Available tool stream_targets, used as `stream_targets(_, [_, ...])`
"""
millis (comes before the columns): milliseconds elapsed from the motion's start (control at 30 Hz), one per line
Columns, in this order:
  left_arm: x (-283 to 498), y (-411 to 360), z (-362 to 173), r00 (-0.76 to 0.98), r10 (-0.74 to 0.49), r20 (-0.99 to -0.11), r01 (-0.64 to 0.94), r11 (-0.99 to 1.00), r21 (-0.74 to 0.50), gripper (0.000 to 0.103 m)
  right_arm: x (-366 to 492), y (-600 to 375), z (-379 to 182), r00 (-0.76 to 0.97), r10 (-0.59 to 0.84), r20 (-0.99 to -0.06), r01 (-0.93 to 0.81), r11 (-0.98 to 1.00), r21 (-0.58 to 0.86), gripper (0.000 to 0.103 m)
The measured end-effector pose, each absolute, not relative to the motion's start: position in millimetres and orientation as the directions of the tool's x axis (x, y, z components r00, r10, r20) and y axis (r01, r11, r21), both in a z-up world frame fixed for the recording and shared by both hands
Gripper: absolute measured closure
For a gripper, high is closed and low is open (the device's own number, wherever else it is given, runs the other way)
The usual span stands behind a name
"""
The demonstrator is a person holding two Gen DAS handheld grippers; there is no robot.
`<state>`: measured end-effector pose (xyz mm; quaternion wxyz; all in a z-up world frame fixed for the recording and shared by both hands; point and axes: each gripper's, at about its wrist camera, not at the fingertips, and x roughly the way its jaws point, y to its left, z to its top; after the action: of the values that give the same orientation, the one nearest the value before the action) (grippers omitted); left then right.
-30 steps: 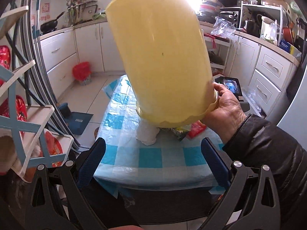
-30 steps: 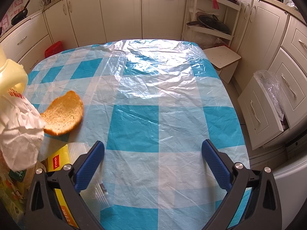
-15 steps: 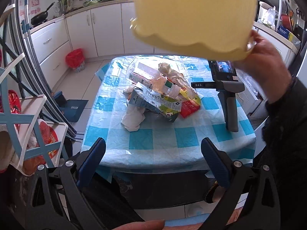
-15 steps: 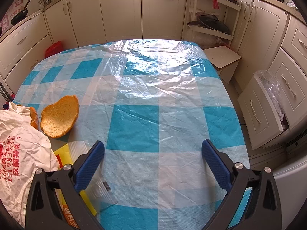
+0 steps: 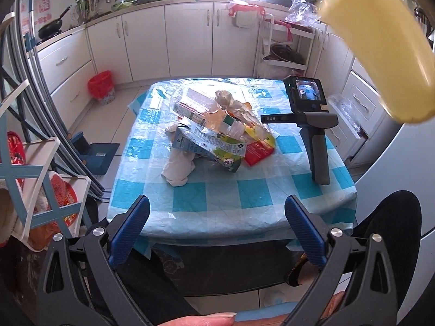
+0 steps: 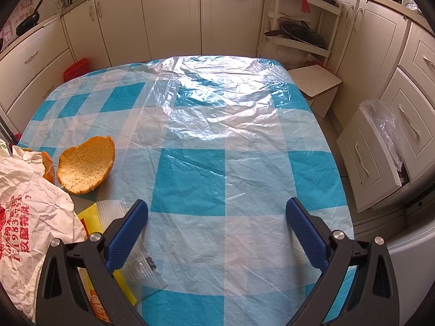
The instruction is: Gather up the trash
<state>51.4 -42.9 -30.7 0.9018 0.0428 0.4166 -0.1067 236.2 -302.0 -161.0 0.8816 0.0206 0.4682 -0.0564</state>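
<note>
A pile of trash [image 5: 214, 133] lies mid-table on the blue checked cloth [image 5: 217, 198]: a milk carton [image 5: 209, 146], a red box [image 5: 258, 149], crumpled white paper [image 5: 178, 167]. A yellow bin [image 5: 378, 40] hangs at the upper right. My left gripper [image 5: 217, 231] is open and empty, held off the table's near edge. My right gripper [image 6: 217, 231] is open and empty; it stands on the table right of the pile, as the left wrist view shows [image 5: 312, 127]. Orange peel [image 6: 87, 167], a white printed wrapper [image 6: 30, 214] and a yellow packet [image 6: 92, 225] lie to its left.
White cabinets [image 5: 168, 43] ring the room. A red bin [image 5: 100, 87] stands on the floor at left. A corner shelf with a pan [image 6: 299, 32] and a small stool [image 6: 315, 81] stand beyond the table. A white-and-blue rack [image 5: 32, 190] is close on the left.
The yellow bin has swung up and off to the upper right, leaving the trash heaped on the table. The white wrapper dropped beside the peel. The left gripper has pulled back; the right stayed still.
</note>
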Motion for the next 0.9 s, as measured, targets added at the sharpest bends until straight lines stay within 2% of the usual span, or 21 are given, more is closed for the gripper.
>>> stream_targets(267, [60.5, -62.9, -31.6, 0.618, -0.156, -0.770, 0.239, 0.971, -0.005, 0.008, 236.2, -302.3, -160.8, 0.555, -0.080, -0.828, 0.119, 0.993, -0.016, 0.006])
stream_targets(900, [89.2, -101.6, -42.7, 0.620, -0.073, -0.782, 0.239, 0.966, 0.099, 0.008, 236.1, -302.2, -161.0, 0.555, -0.080, -0.828, 0.119, 0.993, -0.016, 0.006])
